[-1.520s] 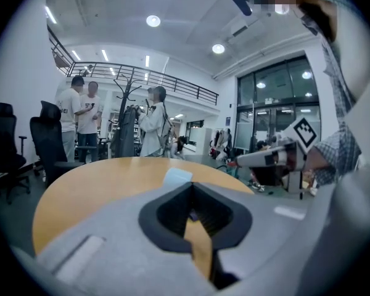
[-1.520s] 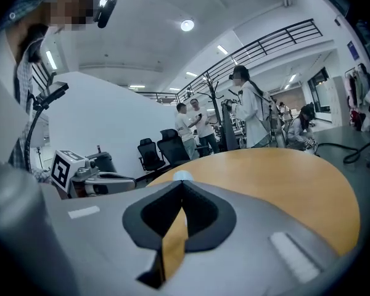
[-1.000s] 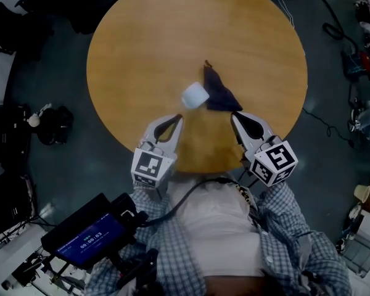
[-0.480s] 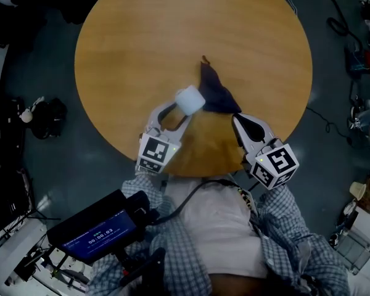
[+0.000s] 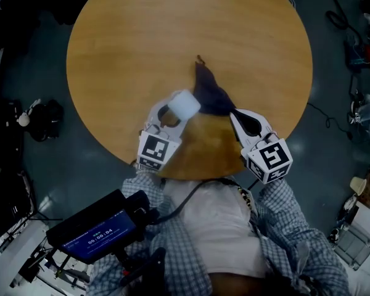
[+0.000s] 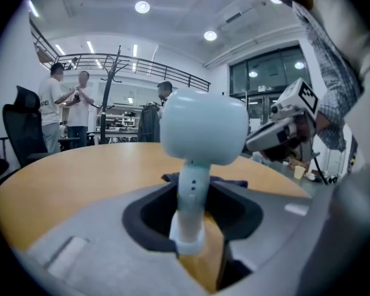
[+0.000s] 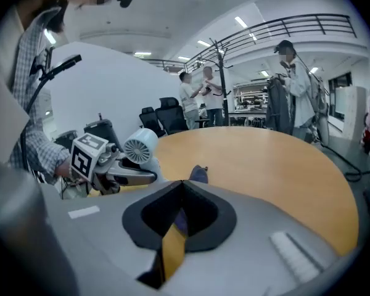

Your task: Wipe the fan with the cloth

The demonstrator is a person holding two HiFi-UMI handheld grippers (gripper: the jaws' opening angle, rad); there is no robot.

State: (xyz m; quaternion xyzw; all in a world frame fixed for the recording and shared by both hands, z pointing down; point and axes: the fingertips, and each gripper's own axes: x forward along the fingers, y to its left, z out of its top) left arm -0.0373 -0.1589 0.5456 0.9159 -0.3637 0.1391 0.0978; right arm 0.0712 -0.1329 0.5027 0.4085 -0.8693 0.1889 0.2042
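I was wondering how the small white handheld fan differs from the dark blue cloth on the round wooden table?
The small white handheld fan is pale and rigid; the dark blue cloth is dark and soft. The fan stands upright on its stem; the cloth lies crumpled and low. Both rest on the round wooden table.

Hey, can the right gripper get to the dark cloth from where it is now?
Probably yes: the cloth lies on the table just ahead of the right gripper, nothing between, though its jaws are shut.
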